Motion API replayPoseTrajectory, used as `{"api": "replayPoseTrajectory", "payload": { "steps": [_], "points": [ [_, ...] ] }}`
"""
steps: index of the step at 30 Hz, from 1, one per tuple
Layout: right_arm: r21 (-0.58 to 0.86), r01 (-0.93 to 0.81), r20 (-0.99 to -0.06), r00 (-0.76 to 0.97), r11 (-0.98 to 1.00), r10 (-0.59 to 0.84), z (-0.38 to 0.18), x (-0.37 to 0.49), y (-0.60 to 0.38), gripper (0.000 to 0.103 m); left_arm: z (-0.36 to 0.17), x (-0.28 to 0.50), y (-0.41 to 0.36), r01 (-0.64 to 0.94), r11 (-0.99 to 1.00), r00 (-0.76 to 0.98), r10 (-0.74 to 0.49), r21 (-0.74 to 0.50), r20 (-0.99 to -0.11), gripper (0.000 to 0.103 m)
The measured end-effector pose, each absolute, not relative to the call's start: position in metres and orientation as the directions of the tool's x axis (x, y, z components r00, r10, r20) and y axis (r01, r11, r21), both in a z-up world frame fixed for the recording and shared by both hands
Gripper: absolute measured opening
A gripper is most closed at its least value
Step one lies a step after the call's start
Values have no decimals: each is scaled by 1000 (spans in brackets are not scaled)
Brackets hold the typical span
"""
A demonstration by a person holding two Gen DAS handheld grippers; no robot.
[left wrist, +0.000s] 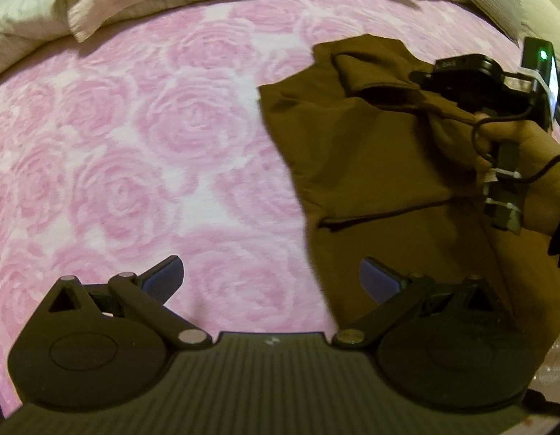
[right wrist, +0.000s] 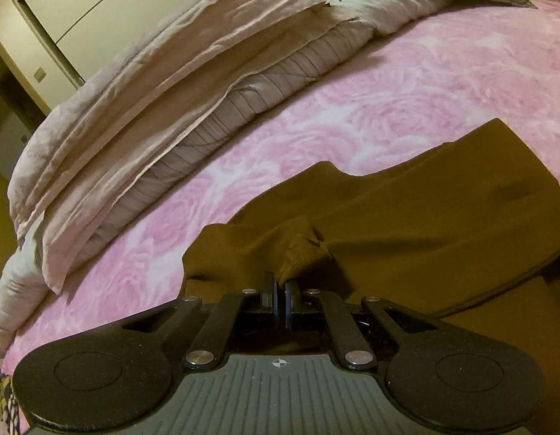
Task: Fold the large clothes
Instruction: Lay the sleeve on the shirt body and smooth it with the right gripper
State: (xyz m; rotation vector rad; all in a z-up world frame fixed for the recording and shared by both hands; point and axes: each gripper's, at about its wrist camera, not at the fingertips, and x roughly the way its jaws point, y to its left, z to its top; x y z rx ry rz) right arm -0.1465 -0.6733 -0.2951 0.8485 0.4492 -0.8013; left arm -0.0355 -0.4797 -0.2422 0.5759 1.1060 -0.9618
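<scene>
Brown garment (right wrist: 406,217) bunches in right gripper (right wrist: 280,290), far edge cut off.

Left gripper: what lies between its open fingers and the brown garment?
Nothing but pink rose-patterned bedspread. In the left wrist view the left gripper hangs open, its right finger already over the edge of the brown garment, its left finger over bare bedspread.

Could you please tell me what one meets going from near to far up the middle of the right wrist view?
Right gripper shut on the brown garment → pink rose blanket → folded beige bedding → cupboard doors.
</scene>
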Motion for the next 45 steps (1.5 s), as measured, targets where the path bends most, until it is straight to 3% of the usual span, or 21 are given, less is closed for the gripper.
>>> {"api": "replayPoseTrajectory", "payload": {
  "steps": [2, 6, 11, 19, 26, 29, 31, 37, 43, 44, 45],
  "points": [
    [499, 781, -658, 623, 375, -423, -299, -149, -678, 1, -242, -39, -485, 875, 480, 127, -355, -64, -926, 102],
    [433, 831, -706, 554, 349, -442, -298, -161, -678, 19, -242, -40, -499, 884, 463, 127, -366, -62, -922, 102],
    [410, 809, -679, 579, 421, -452, -281, -173, -677, 20, -243, -36, -536, 923, 382, 128, -412, -44, -902, 101],
    [408, 657, -683, 681, 635, -265, -279, -155, -725, 34, -264, -36, -621, 997, 74, 32, -510, -6, -860, 97],
    [403, 459, -715, 698, 792, -40, -294, -133, -763, 34, -305, -37, -690, 988, -137, -140, -549, -76, -824, 96],
    [283, 440, -743, 663, 852, -96, -293, -119, -765, 34, -333, -32, -703, 984, -111, -173, -470, -137, -865, 96],
    [249, 468, -739, 658, 848, -146, -288, -118, -768, 34, -334, -34, -697, 986, -108, -167, -487, -130, -857, 96],
    [265, 192, -710, 702, 945, 56, -268, -81, -741, 34, -322, -27, -678, 986, -16, -146, -555, -165, -819, 96],
    [212, 53, -808, 571, 976, 144, -283, -12, -725, 34, -334, -30, -684, 989, -32, -139, -531, -145, -836, 96],
    [199, 49, -833, 535, 979, 142, -290, -4, -724, 29, -334, -33, -684, 990, -32, -132, -530, -136, -838, 97],
    [203, 41, -844, 514, 978, 154, -296, 3, -725, 1, -335, -35, -684, 991, -35, -127, -529, -127, -839, 97]
  ]
}}
